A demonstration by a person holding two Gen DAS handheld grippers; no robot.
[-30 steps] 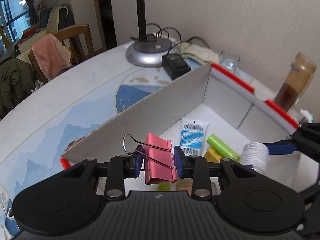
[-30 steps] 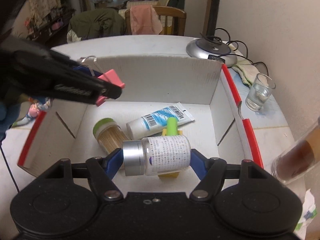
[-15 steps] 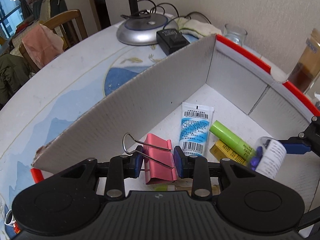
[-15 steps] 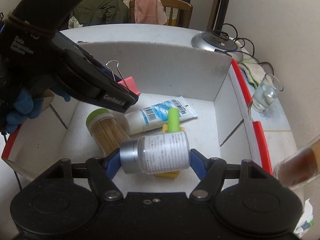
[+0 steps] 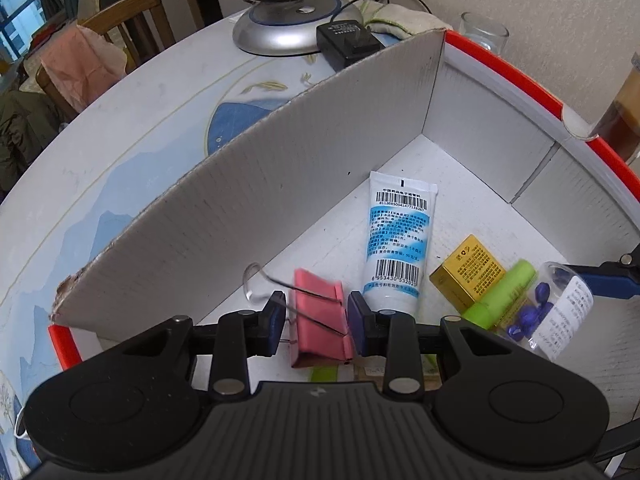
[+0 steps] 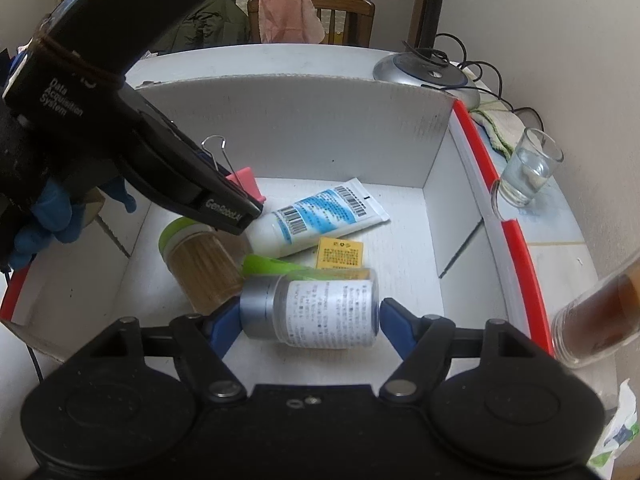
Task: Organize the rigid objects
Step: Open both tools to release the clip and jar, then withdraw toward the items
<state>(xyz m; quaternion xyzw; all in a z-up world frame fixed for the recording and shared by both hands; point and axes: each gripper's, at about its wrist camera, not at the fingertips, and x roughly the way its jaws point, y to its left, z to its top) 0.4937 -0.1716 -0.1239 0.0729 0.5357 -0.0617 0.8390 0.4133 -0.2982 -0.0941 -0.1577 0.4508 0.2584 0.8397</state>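
My left gripper point(image 5: 316, 316) hangs low inside the white cardboard box point(image 5: 240, 208), its jaws opening. The pink binder clip point(image 5: 320, 316) sits blurred between the pads, with a gap at the left pad. My right gripper point(image 6: 308, 312) is over the box floor and its jaws are opening too. Between its pads lies the pill bottle point(image 6: 320, 312) with a silver cap, blurred and slightly tilted, a sliver of gap at its right end. The bottle rests against a lime green tube point(image 6: 276, 268). On the floor lie a white and blue tube point(image 5: 396, 240), a yellow box point(image 5: 468, 272) and a toothpick jar point(image 6: 200, 268).
The box has a red rim point(image 6: 516, 248) on its right wall. Outside it stand a small glass point(image 6: 528, 172), a brown drink glass point(image 6: 600, 316), a lamp base point(image 5: 288, 24) with cables and a black adapter point(image 5: 348, 42). A chair point(image 6: 316, 12) stands behind the table.
The left gripper sank deeper into the box with the clip, which now looks loose. The bottle dropped lower and tilted. The green tube swung round onto the yellow box.
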